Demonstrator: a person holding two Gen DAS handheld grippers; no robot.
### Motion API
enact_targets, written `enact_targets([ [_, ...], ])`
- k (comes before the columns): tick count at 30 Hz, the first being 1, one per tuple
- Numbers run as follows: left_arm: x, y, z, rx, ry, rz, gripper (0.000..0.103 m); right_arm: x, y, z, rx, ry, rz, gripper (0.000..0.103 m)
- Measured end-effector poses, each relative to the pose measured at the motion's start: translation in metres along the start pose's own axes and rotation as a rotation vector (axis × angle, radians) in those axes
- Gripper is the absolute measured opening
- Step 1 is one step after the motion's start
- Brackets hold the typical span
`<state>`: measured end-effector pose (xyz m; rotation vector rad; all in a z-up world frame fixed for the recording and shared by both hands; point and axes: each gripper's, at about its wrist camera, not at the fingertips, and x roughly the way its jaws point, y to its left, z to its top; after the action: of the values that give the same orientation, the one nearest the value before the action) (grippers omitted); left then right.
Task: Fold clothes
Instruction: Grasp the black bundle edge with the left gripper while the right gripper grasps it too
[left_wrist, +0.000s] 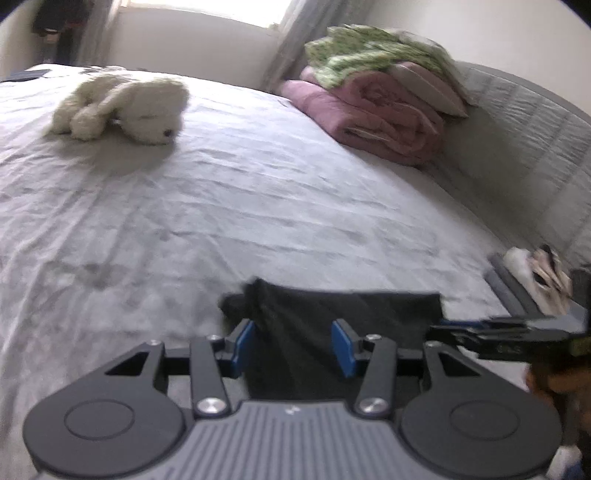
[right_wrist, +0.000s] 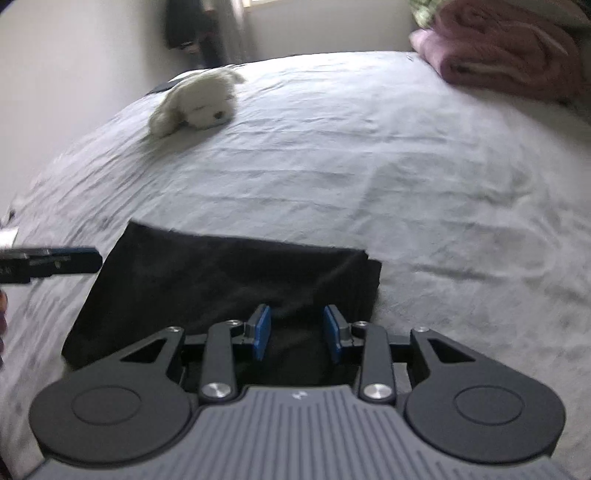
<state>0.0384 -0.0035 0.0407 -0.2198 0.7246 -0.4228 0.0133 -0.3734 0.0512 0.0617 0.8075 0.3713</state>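
left gripper (left_wrist: 293, 345): jaws apart, nothing clamped, over left part of black garment (left_wrist: 332, 317) | right gripper (right_wrist: 297, 332): jaws apart, empty, over near edge of same garment | garment: folded flat on near side of grey bedsheet (right_wrist: 369, 166) | far left: white plush dog (left_wrist: 125, 105) | far right: pink quilt (left_wrist: 376, 110)

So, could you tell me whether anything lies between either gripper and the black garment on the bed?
Nothing visible does. The black garment lies flat on the grey bed sheet, right beneath both open grippers: the right gripper and the left gripper. The plush toy and pink blanket sit far off.
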Motion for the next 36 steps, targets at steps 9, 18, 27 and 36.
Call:
enact_targets([
  [9, 0.024, 0.028, 0.011, -0.145, 0.013, 0.036, 0.048, 0.009, -0.002, 0.01, 0.016, -0.021, -0.025, 0.036],
  [18, 0.038, 0.031, 0.013, -0.166, 0.032, 0.065, 0.049, 0.009, -0.013, 0.016, 0.054, -0.037, -0.017, 0.035],
  [27, 0.04, 0.031, 0.012, -0.148, 0.039, 0.073, 0.049, 0.019, -0.012, 0.013, 0.045, -0.017, -0.032, 0.034],
  [36, 0.031, 0.047, 0.017, -0.275, 0.045, 0.023, 0.036, 0.016, -0.011, 0.013, 0.042, -0.032, -0.037, 0.034],
])
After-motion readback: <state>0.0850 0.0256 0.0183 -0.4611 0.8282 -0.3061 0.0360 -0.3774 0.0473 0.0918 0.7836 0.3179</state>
